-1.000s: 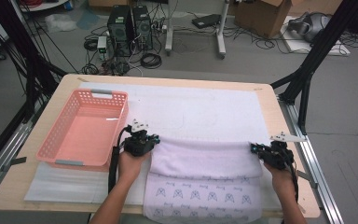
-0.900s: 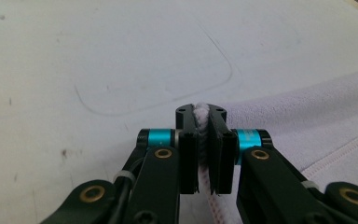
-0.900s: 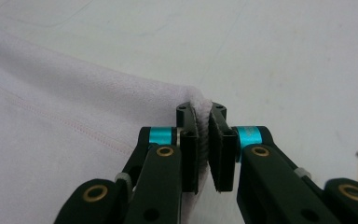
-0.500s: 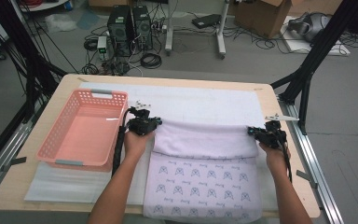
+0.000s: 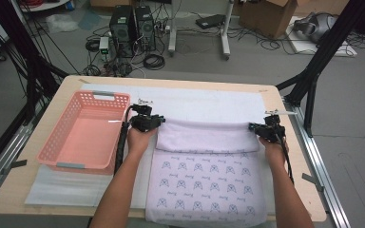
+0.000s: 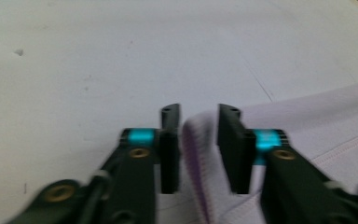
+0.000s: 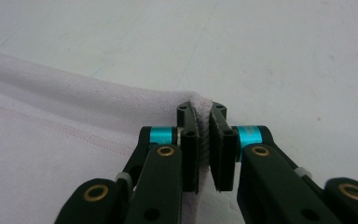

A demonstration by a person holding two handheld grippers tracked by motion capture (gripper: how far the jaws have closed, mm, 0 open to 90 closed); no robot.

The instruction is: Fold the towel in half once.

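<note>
While pink basket (image 5: 83, 135) sits left of towel (image 5: 204, 137), left gripper (image 6: 198, 140) jaws just opening, fold loose between; right gripper (image 7: 204, 140) pinching towel edge, easing

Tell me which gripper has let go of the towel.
The left gripper: its jaws have just been opening, clear of the towel edge. The right gripper pinches it.
</note>
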